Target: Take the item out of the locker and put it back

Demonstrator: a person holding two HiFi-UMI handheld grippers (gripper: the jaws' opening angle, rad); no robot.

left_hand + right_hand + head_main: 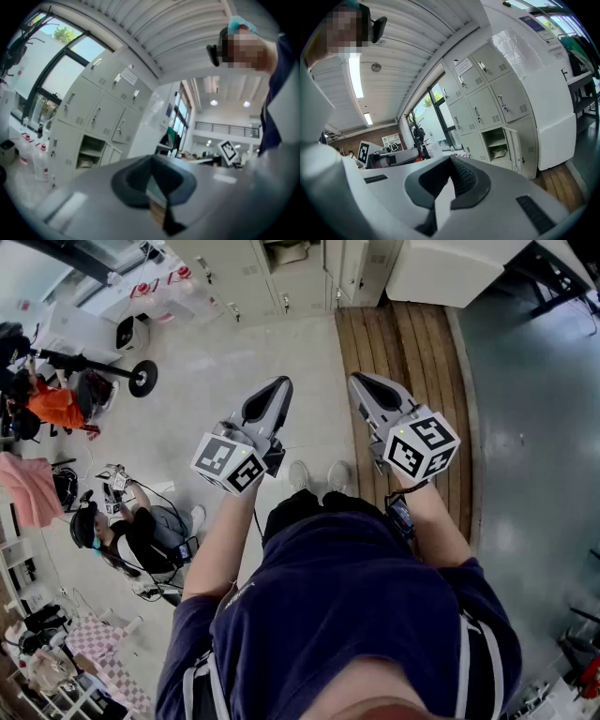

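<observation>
A bank of pale grey lockers (309, 282) stands ahead of me, some way off. One low compartment (499, 143) is open, its door (514, 149) swung to the right. A light crumpled item (500, 152) lies on its lower shelf; the same item (85, 162) shows in the left gripper view. I hold both grippers up in front of my body, pointing at the lockers. My left gripper (278, 387) is shut with nothing in it. My right gripper (362, 382) is shut too and holds nothing. In the gripper views each pair of jaws meets at the tips, left gripper (151, 157), right gripper (451, 158).
A wooden plank platform (412, 352) runs along my right side, with a big white cabinet (450, 268) beside the lockers. People sit and crouch on the floor at the left (131, 531). A wheeled stand (142, 378) and bottles (37, 159) are near the lockers' left end.
</observation>
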